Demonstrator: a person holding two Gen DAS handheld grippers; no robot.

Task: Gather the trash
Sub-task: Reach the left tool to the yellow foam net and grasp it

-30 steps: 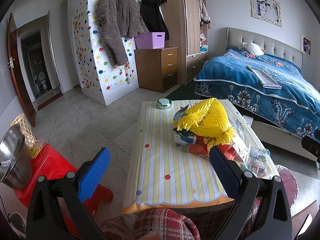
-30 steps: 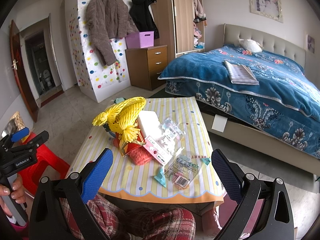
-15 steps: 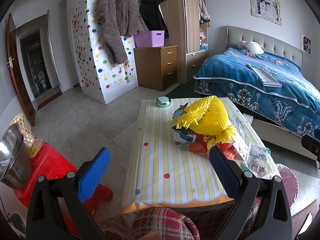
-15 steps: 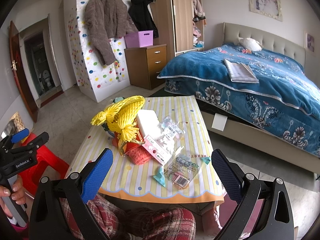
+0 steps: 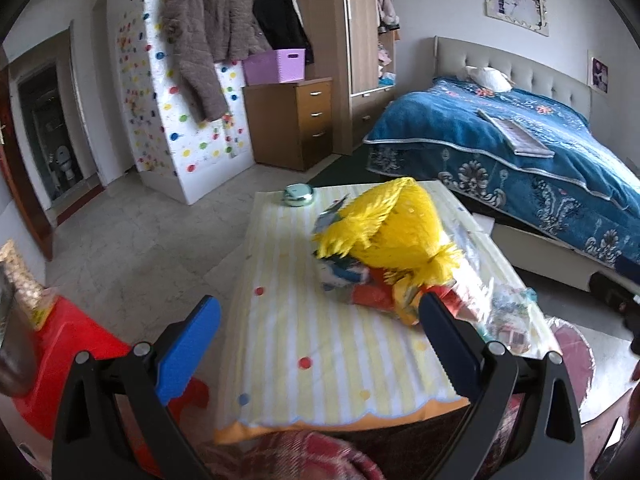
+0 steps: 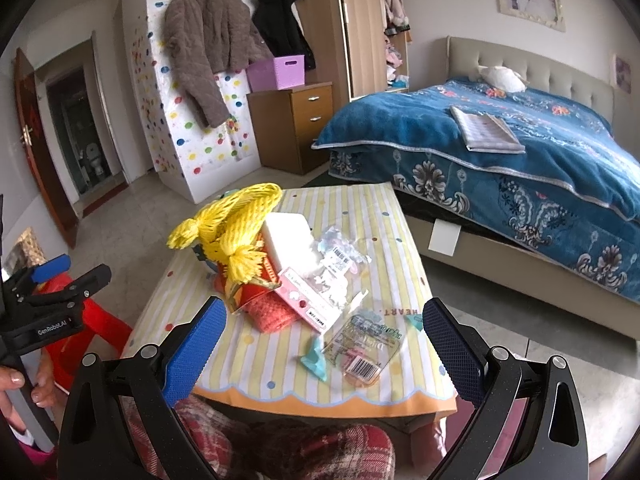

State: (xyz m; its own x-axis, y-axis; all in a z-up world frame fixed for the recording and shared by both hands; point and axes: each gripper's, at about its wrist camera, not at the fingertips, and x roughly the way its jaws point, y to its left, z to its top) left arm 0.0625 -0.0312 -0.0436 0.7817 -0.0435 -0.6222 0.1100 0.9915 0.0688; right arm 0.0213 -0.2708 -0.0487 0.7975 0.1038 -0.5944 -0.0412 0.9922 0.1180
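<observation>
A pile of trash lies on a low table with a striped cloth [image 6: 372,216]: a yellow foam net [image 6: 232,228], a white foam block [image 6: 290,236], a pink and white box [image 6: 308,300], red and orange wrappers [image 6: 268,312], clear plastic packaging [image 6: 362,344] and a teal scrap [image 6: 314,358]. My right gripper [image 6: 320,344] is open and empty above the table's near edge. My left gripper [image 5: 318,344] is open and empty, left of the pile; the yellow net [image 5: 392,232] lies ahead. It also shows at the left in the right wrist view [image 6: 52,276].
A small round tin [image 5: 298,194] sits at the table's far end. A red stool [image 5: 60,344] and a steel bowl edge [image 5: 8,344] stand left of the table. A bed [image 6: 500,152] is on the right. A pink bin [image 5: 572,348] shows right of the table. My plaid-clad knees [image 6: 320,452] are below.
The left gripper has shifted a little forward and right, and its view is blurred by motion. The right gripper has barely moved. Nothing on the table has moved.
</observation>
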